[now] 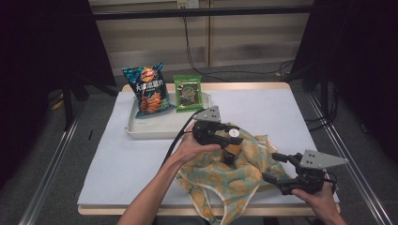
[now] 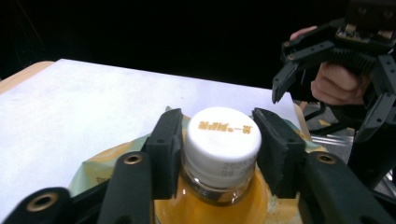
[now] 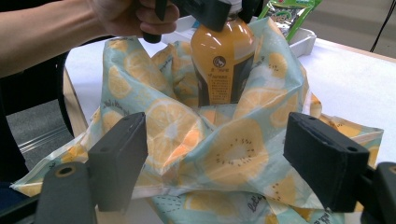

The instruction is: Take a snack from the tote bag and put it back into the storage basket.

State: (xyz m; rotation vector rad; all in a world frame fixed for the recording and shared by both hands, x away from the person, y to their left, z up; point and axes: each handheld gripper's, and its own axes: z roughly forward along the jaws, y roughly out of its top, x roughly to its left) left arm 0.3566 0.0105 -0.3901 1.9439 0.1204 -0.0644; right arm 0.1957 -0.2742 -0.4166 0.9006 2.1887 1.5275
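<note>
Bottle (image 3: 223, 60) of orange drink is held upright by the neck, clamped just under its white cap (image 2: 223, 132) by the left gripper (image 2: 217, 140), sitting down inside the lemon-print bag (image 1: 234, 180) on the table (image 1: 141, 154). Right gripper (image 1: 277, 169) is kept spread apart at the bag's edge, nothing pinched.

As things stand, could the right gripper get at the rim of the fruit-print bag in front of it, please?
Probably yes. The right gripper stands open, and the fruit-print bag bunches up directly between and beyond its jaws. The left gripper holds the orange bottle higher up, clear of the near rim.
</note>
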